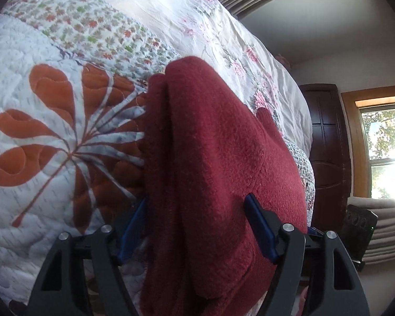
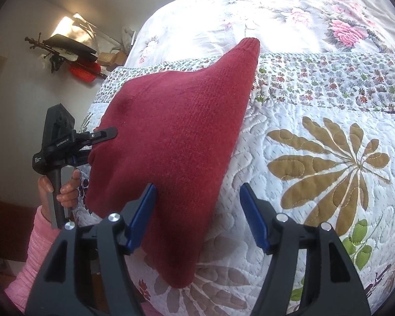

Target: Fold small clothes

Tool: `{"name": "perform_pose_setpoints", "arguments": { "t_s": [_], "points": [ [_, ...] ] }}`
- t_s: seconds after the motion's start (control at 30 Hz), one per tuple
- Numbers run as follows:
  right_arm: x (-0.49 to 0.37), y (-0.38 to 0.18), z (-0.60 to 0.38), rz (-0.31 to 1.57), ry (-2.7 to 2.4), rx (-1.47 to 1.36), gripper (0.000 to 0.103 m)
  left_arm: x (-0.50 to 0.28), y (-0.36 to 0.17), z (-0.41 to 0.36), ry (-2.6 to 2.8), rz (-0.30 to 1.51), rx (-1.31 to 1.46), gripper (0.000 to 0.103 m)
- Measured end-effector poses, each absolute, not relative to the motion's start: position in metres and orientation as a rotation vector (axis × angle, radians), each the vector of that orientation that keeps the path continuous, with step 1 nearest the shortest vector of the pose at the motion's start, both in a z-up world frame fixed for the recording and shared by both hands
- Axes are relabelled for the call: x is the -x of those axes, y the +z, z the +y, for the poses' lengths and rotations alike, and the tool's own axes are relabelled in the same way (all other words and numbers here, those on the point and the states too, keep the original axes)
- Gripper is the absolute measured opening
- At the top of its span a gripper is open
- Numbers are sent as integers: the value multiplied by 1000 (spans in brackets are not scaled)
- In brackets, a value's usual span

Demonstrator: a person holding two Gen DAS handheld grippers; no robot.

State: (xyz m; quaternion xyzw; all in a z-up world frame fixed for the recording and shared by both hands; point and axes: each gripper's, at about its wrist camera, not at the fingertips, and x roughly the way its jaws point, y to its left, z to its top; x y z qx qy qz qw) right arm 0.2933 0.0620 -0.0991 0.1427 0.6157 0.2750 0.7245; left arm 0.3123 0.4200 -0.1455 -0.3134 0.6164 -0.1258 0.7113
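Observation:
A dark red knit garment [image 1: 210, 144] lies folded in thick layers on the floral quilt [image 1: 39, 137]. My left gripper [image 1: 196, 210] is open, and its blue fingers [image 1: 258, 223] straddle the folded bundle's near end. In the right wrist view the red garment [image 2: 176, 121] tapers to a cuff pointing toward the far side of the bed. My right gripper [image 2: 198, 202] is open over its near right edge, with the left finger [image 2: 144, 210] above the fabric and the right finger over the quilt [image 2: 329, 158]. The left gripper [image 2: 94, 144] sits at the garment's left edge, held by a hand [image 2: 68, 187].
The bed's edge drops off to the left in the right wrist view, near a pink sleeve [image 2: 36, 252] and clutter by the wall [image 2: 76, 52]. A dark wooden door [image 1: 326, 144] and a window [image 1: 381, 152] stand beyond the bed. A white floral sheet [image 2: 276, 13] covers the far half.

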Motion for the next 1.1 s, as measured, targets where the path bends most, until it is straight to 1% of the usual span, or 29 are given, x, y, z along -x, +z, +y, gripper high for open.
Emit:
{"name": "perform_pose_setpoints", "arguments": {
  "t_s": [0.07,0.13,0.23,0.4,0.43,0.47,0.5,0.53,0.6,0.7,0.87,1.1],
  "points": [
    [-298,-101,63,1360,619,-334,68,-314,-145,415,-311,1358,697,74],
    [-303,-103,65,1359,626,-345,70,-316,-146,409,-317,1364,682,68],
    [-311,-106,69,1368,630,-365,71,-319,-146,401,-312,1372,629,64],
    [-319,-119,79,1402,646,-408,71,-319,-146,399,-305,1365,617,50],
    [-319,-123,81,1413,656,-430,69,-318,-145,399,-305,1360,617,46],
    [-319,-124,82,1414,658,-438,65,-317,-144,398,-305,1353,616,45],
    [-317,-123,82,1403,661,-431,59,-314,-144,397,-306,1345,617,42],
    [-316,-121,82,1392,669,-426,55,-313,-142,396,-307,1337,617,40],
    [-313,-115,80,1374,681,-419,44,-310,-140,396,-307,1327,618,39],
    [-308,-105,76,1348,696,-414,37,-304,-135,398,-307,1306,641,37],
    [-292,-83,61,1297,725,-392,34,-287,-116,383,-335,1281,633,34],
    [-253,-43,17,1227,721,-336,34,-253,-84,330,-418,1251,600,34]
  ]
}}
